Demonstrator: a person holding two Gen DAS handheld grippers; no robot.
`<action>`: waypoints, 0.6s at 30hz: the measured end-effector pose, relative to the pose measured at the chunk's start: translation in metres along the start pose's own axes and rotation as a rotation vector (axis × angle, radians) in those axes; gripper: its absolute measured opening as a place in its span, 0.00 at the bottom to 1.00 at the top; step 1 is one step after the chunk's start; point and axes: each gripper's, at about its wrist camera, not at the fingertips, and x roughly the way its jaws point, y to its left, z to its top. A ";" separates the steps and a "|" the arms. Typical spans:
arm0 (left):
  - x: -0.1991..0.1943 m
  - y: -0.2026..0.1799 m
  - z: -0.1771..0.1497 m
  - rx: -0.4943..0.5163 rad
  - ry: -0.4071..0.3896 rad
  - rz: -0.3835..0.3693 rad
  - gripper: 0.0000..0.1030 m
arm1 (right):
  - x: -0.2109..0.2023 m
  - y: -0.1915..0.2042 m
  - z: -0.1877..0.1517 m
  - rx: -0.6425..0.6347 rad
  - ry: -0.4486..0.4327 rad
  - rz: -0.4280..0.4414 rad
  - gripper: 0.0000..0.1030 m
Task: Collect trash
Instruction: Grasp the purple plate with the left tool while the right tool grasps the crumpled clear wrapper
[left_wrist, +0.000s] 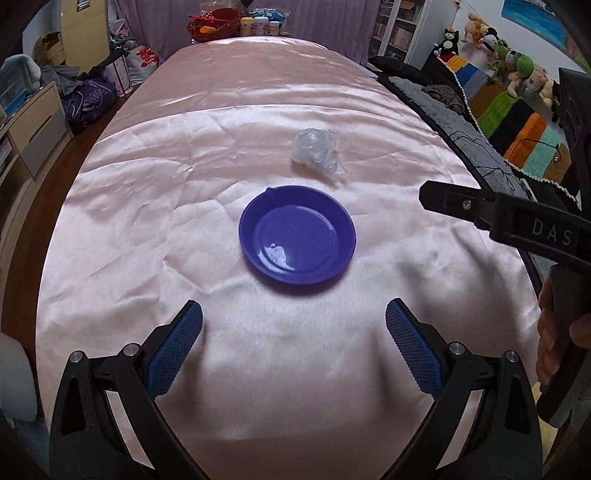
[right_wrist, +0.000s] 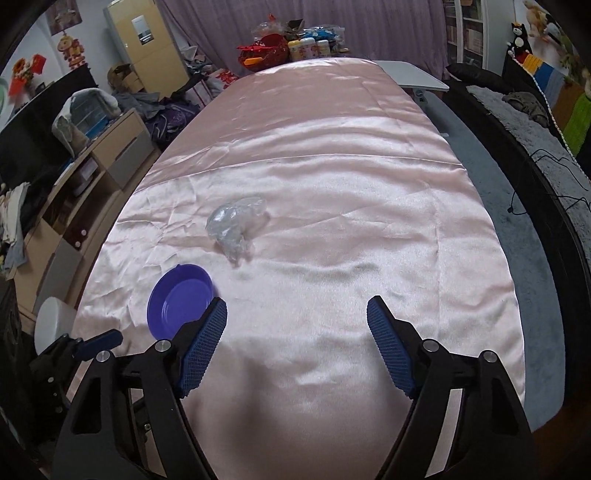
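Crumpled plastic wrap (left_wrist: 317, 153) beyond blue plate (left_wrist: 297, 236), both grippers' fingers (left_wrist: 175, 349) spread, angled downward.

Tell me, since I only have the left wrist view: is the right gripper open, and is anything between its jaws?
Observer: The right gripper stands open, with only the pink cloth showing between its jaws.
Operator: Where's the plastic from there?
Observer: In the right wrist view the crumpled clear plastic lies ahead of that gripper and to the left, apart from it.
Operator: And the plate?
Observer: The blue plate sits at lower left; the finger on the picture's left covers part of its edge.
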 end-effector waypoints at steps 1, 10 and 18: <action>0.004 -0.001 0.004 -0.001 -0.005 -0.001 0.90 | 0.002 -0.001 0.002 0.002 0.002 0.001 0.77; 0.031 -0.004 0.029 0.013 -0.024 0.017 0.85 | 0.015 -0.004 0.025 0.006 -0.001 0.010 0.77; 0.032 0.007 0.037 0.046 -0.043 0.040 0.72 | 0.032 0.008 0.036 -0.009 0.005 0.032 0.77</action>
